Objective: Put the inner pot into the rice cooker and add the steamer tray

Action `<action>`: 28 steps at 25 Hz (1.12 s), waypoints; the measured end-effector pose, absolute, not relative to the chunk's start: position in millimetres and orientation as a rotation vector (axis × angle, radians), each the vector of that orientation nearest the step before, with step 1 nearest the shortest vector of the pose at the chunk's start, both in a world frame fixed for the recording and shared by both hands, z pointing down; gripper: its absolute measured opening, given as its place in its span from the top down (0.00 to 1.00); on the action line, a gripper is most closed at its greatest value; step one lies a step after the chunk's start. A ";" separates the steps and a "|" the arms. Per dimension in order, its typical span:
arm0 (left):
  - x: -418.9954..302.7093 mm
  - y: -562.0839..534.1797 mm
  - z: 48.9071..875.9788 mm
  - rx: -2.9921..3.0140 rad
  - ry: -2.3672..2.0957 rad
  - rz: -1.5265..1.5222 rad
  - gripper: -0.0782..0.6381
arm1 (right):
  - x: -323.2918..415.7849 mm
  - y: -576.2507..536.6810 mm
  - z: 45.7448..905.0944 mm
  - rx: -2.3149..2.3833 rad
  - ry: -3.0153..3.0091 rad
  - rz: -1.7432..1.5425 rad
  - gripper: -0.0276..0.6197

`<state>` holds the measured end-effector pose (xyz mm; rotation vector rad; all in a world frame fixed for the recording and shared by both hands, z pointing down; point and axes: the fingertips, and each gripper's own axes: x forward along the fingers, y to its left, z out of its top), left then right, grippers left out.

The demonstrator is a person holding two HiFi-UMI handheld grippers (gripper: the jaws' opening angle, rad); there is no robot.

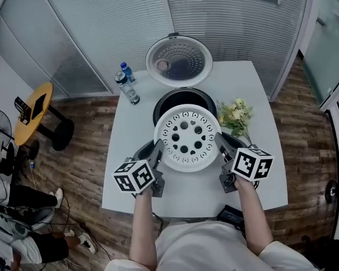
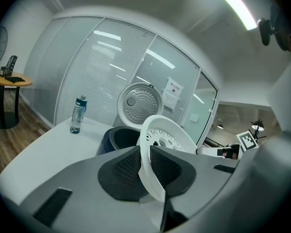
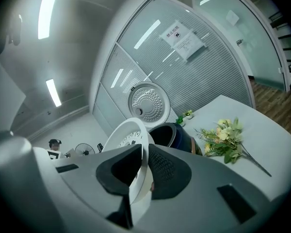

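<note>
Gripping the steamer tray [image 1: 186,137] by its thin white lip from two opposite sides: pinched shut on the left edge with the left gripper [image 1: 156,149], pinched shut on the right edge with the right gripper [image 1: 222,146], dark pads pressed to both faces of the rim in each gripper view. Probably held this way for balance, since a wide, shallow, perforated disc caught on one side alone would droop or twist. Held clear of the table [image 1: 133,168], roughly level with the holes facing up, overlapping the near part of the mouth of the rice cooker [image 1: 157,107] in the head view, so not yet seated. Behind the tray, only a dark cavity; impossible to tell from here whether the inner pot is already inside, though judging by the order of the task, likely so. Beyond that, the lid [image 1: 179,61] swung fully back and upright, leaving the mouth free for a straight drop from above. Off to the left, two water bottles [image 1: 127,87] just beside the cooker; to the right, a bunch of flowers [image 1: 234,116] lying near the right gripper — both near enough to the path to be worth minding. Next, by the look of it: centring over the opening and lowering evenly, both sides together, so as not to catch the lip on the cooker's rim.
</note>
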<state>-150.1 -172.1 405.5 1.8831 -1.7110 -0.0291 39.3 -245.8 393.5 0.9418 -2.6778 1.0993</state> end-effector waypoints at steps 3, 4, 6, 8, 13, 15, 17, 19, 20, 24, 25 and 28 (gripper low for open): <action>-155.7 -173.9 407.5 1.893 -1.709 -0.049 0.81 | 33.3 -248.1 392.3 0.944 -2.687 1.049 0.87; -157.6 -176.9 408.3 1.894 -1.706 -0.053 0.81 | 31.0 -251.4 391.6 0.942 -2.690 1.037 0.87; -159.7 -181.8 407.8 1.893 -1.704 -0.061 0.81 | 28.4 -256.8 389.4 0.937 -2.696 1.024 0.87; -157.1 -179.0 405.4 1.898 -1.709 -0.067 0.81 | 30.7 -254.3 387.7 0.934 -2.704 1.015 0.87; -160.1 -176.9 409.4 1.910 -1.708 -0.080 0.81 | 28.5 -249.3 390.9 0.929 -2.718 0.995 0.87; -162.3 -181.3 412.6 1.909 -1.703 -0.084 0.81 | 27.5 -251.8 392.6 0.933 -2.717 0.991 0.87; -158.5 -181.2 411.0 1.915 -1.694 -0.091 0.81 | 31.1 -251.5 390.2 0.941 -2.718 0.985 0.87; -155.0 -180.2 407.1 1.925 -1.685 -0.101 0.81 | 34.4 -250.3 386.3 0.949 -2.722 0.979 0.87; -154.7 -180.8 406.2 1.930 -1.681 -0.106 0.81 | 34.9 -250.4 385.6 0.953 -2.723 0.976 0.87; -158.3 -187.4 409.4 1.945 -1.666 -0.107 0.81 | 32.4 -253.5 391.0 0.967 -2.719 0.973 0.87; -159.2 -188.4 410.8 1.947 -1.664 -0.107 0.81 | 31.6 -254.0 393.0 0.969 -2.718 0.975 0.87; -161.5 -190.8 416.3 1.948 -1.657 -0.113 0.81 | 29.3 -256.0 398.0 0.973 -2.718 0.972 0.87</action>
